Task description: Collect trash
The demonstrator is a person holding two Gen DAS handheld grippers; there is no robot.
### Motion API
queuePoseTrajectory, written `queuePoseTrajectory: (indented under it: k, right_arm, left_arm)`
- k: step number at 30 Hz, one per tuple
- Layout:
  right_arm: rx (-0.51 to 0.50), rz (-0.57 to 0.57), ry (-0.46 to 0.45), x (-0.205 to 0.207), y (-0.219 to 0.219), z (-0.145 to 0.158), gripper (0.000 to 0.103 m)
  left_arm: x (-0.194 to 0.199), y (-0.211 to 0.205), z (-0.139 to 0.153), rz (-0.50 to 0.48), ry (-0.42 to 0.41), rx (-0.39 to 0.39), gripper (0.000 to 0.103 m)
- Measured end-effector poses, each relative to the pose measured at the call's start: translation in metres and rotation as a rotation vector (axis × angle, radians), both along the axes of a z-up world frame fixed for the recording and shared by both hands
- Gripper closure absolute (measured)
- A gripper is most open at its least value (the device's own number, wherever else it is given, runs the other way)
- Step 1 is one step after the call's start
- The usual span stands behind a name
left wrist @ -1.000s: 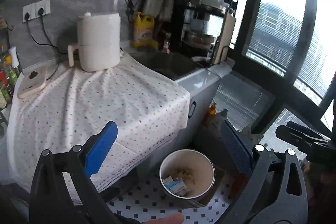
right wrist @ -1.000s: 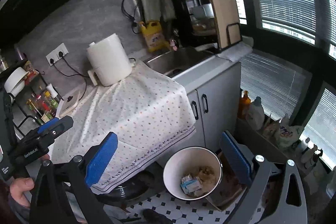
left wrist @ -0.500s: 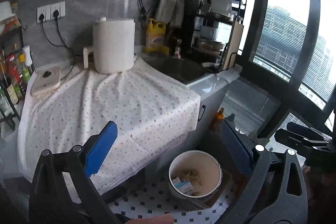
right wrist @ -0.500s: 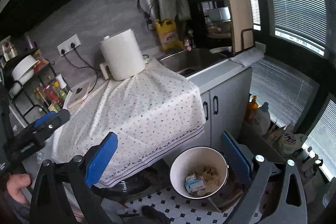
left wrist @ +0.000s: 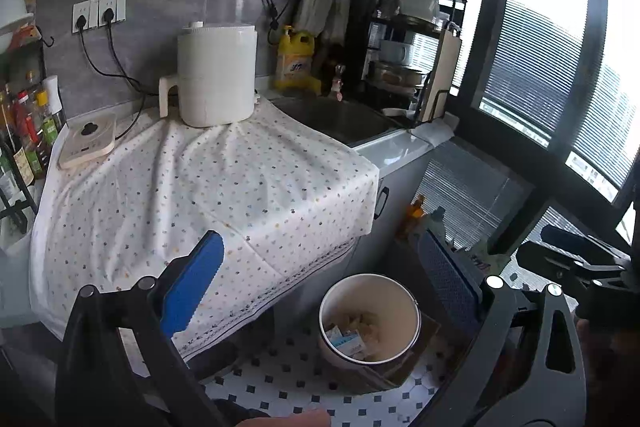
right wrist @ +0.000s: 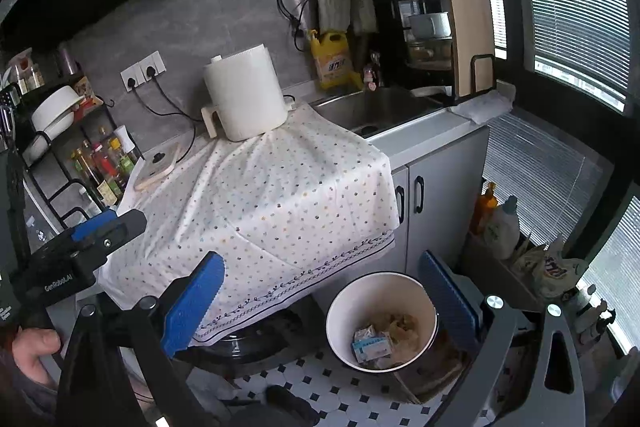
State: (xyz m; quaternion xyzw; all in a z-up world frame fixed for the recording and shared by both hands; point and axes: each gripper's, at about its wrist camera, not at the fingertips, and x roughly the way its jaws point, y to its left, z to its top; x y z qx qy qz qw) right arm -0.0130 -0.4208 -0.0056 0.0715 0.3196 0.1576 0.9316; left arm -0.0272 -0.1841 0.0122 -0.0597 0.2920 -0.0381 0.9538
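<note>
Both the left gripper (left wrist: pixel 320 283) and the right gripper (right wrist: pixel 320 291) hang with blue fingers (right wrist: pixel 192 303) spread wide, nothing between them. Just past the fingertips, the white bin (right wrist: pixel 416 291) stands on the tiled floor (right wrist: pixel 320 383), trash (right wrist: pixel 380 339) lying inside. Beyond the fingers, a dotted cloth (left wrist: pixel 200 187) drapes the counter (right wrist: pixel 424 135), a white appliance (left wrist: pixel 216 75) sitting on it beside the sink (right wrist: pixel 376 107).

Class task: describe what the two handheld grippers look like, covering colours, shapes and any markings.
Both grippers share one design. The left gripper has black angular finger arms with silver bolts and flat blue ribbed pads. The right gripper matches it. In the right view the left gripper's black body carries white "GenRobot.AI" lettering. A bare hand grips it; no cables are visible.
</note>
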Motion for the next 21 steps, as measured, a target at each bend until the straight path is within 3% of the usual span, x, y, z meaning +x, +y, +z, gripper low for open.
queuePoseTrajectory:
  k: [21]
  right_arm:
    - [0.001, -0.009, -0.002, 0.0008, 0.0022, 0.0047, 0.008]
  left_arm:
    - [0.0009, -0.0042, 0.0039, -0.002, -0.004, 0.003, 0.006]
